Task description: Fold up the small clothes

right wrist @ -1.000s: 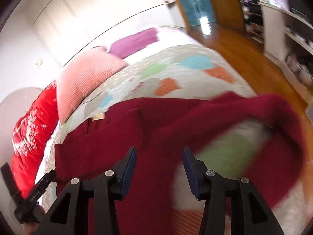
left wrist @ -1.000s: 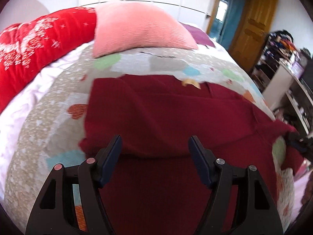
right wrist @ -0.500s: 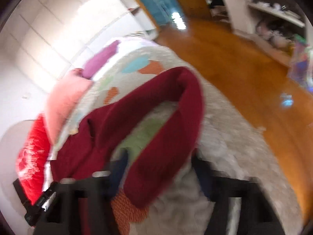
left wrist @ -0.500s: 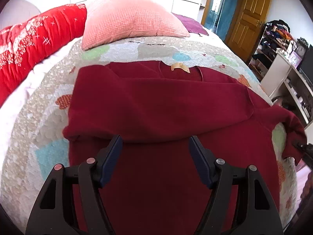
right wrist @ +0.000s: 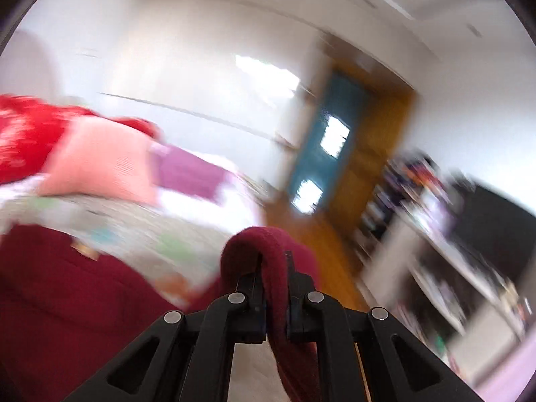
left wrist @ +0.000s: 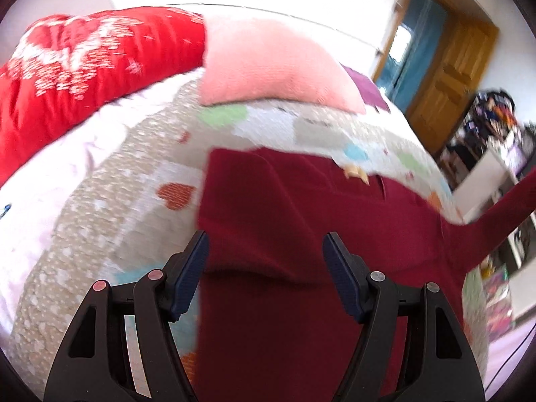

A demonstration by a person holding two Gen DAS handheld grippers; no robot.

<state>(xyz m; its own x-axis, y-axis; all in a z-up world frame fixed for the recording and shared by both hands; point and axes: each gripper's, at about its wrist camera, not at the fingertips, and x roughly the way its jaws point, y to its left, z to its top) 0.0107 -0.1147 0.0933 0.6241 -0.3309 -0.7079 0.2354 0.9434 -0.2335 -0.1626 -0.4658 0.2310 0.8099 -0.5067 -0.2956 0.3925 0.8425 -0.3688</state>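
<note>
Dark red sweater [left wrist: 301, 234] lies spread on the bed quilt [left wrist: 100, 201]. Right gripper [right wrist: 276, 301] fingers clamped on its sleeve [right wrist: 268, 254], raised clear, probably to fold it inward. Left gripper [left wrist: 266, 271] fingers wide apart, empty, over the body. Neck tag [left wrist: 356, 173] too blurred to read.

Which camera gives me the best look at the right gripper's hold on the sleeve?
Right wrist view: the right gripper is shut on the maroon sleeve, which loops up between its fingers. The left wrist view shows only that sleeve stretched off to the right edge, the grip itself out of frame.
</note>
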